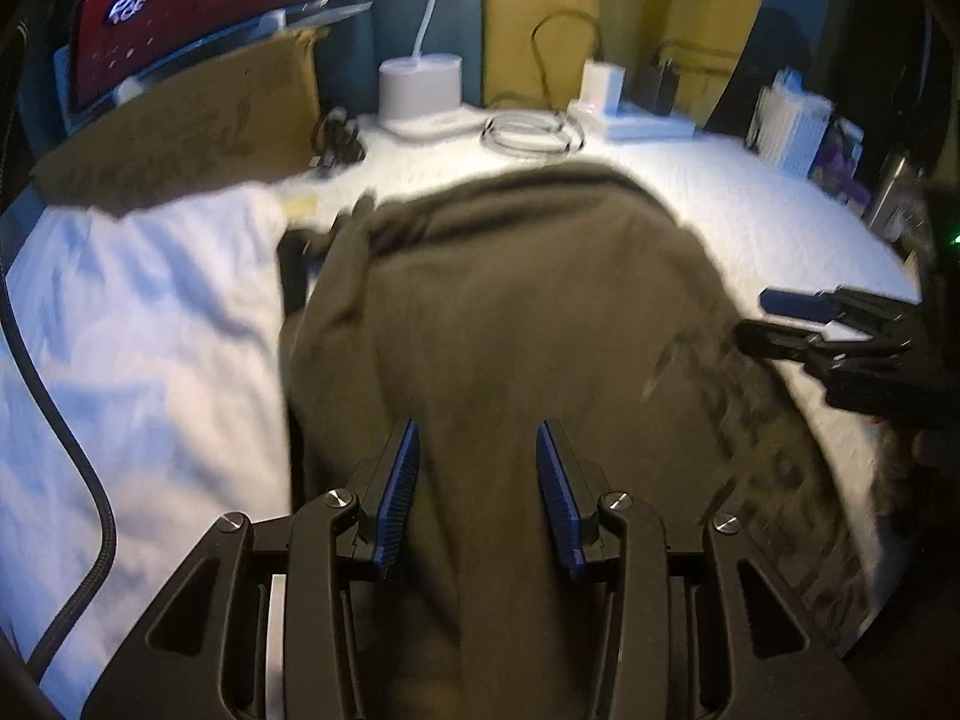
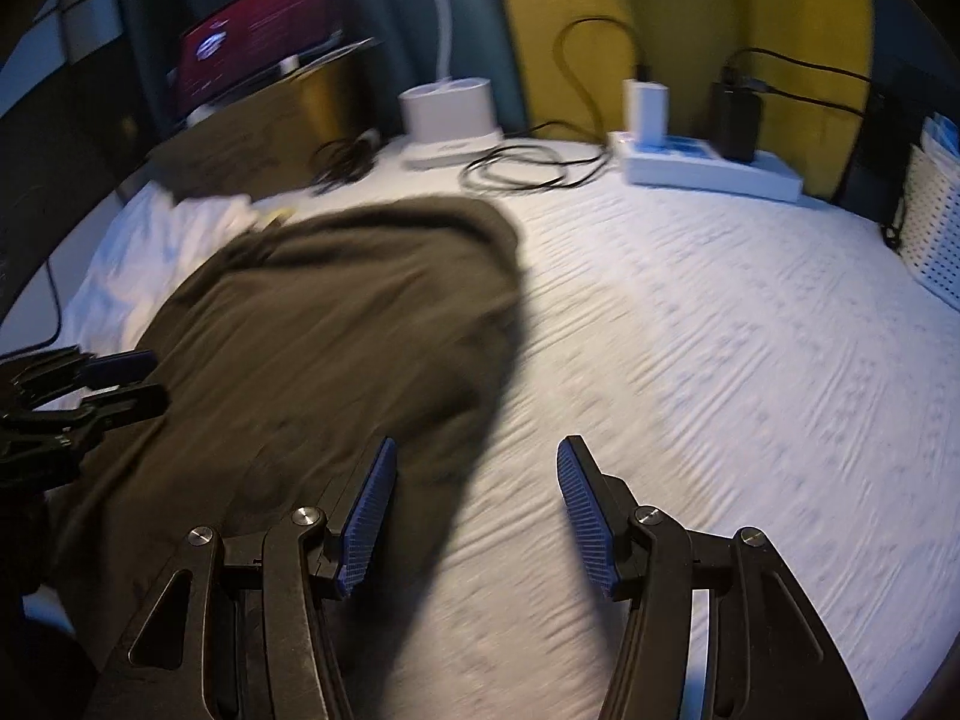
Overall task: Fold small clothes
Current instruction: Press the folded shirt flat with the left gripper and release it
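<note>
White textured bedding (image 2: 690, 312) is lying under a crumpled olive-brown garment (image 1: 510, 312); left gripper (image 1: 477, 450) and right gripper (image 2: 477, 468) are hovering agape, empty, likely needing an edge pinched next

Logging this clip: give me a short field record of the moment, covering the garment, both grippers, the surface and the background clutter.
garment: olive-green garment, lying rumpled on the bed, not neatly folded
surface: white textured bedspread
left gripper: open, over the garment's near part, nothing between its fingers
right gripper: open, at the garment's right edge, one finger over cloth, the other over bedspread
other cloth: white fabric left of the garment
background: laptop, white power strip, coiled cable, white perforated basket
image quality: motion blur
</note>
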{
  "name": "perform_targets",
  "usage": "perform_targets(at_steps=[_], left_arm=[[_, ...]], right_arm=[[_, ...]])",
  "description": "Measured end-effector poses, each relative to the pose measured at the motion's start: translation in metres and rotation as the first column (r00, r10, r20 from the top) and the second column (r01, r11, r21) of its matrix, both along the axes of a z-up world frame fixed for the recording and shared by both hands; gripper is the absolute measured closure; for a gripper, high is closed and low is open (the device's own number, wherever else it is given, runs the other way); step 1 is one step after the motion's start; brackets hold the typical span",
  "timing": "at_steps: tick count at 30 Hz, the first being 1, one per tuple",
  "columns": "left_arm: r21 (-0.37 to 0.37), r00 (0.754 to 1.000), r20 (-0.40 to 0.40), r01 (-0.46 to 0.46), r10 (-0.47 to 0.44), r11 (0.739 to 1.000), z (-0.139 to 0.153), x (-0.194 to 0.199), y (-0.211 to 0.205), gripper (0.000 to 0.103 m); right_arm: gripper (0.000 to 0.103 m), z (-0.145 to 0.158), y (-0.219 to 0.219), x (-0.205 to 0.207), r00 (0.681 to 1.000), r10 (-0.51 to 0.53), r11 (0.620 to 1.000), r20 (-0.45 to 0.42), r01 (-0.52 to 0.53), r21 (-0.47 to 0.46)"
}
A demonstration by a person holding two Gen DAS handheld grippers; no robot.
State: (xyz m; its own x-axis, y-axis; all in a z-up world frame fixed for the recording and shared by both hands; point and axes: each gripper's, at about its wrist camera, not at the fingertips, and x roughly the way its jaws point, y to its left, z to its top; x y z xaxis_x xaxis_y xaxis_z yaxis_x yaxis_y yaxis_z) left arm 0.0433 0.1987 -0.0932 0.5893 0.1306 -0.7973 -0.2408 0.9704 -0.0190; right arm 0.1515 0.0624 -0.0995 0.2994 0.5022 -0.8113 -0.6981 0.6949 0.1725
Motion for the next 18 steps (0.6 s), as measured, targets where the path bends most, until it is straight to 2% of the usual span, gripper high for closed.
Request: perform_targets(at_steps=[4,8,11,14,18], left_arm=[[0.04,1.0,-0.015,-0.007,0.008,0.999,-0.007,-0.018,0.0,0.062],[0.047,0.999,-0.027,-0.028,0.03,0.998,-0.005,-0.027,0.001,0.062],[0.041,1.0,-0.011,-0.027,0.028,0.999,0.001,-0.031,-0.003,0.062],[-0.001,1.0,0.018,-0.007,0.007,1.0,0.008,-0.031,-0.01,0.062],[-0.007,0.999,0.038,0.02,-0.02,1.0,0.015,-0.023,-0.027,0.062]], right_arm=[[0.045,-0.004,0.002,-0.016,1.0,0.029,0.999,-0.004,-0.029,-0.014],[0.045,-0.003,-0.005,-0.021,1.0,0.028,0.999,-0.003,-0.028,-0.016],[0.045,0.0,-0.013,-0.023,1.0,0.017,1.0,0.001,-0.017,-0.015],[0.045,0.002,-0.026,-0.025,1.0,0.001,1.0,0.004,-0.001,-0.011],[0.045,0.005,-0.044,-0.027,1.0,-0.028,1.0,0.009,0.028,-0.008]])
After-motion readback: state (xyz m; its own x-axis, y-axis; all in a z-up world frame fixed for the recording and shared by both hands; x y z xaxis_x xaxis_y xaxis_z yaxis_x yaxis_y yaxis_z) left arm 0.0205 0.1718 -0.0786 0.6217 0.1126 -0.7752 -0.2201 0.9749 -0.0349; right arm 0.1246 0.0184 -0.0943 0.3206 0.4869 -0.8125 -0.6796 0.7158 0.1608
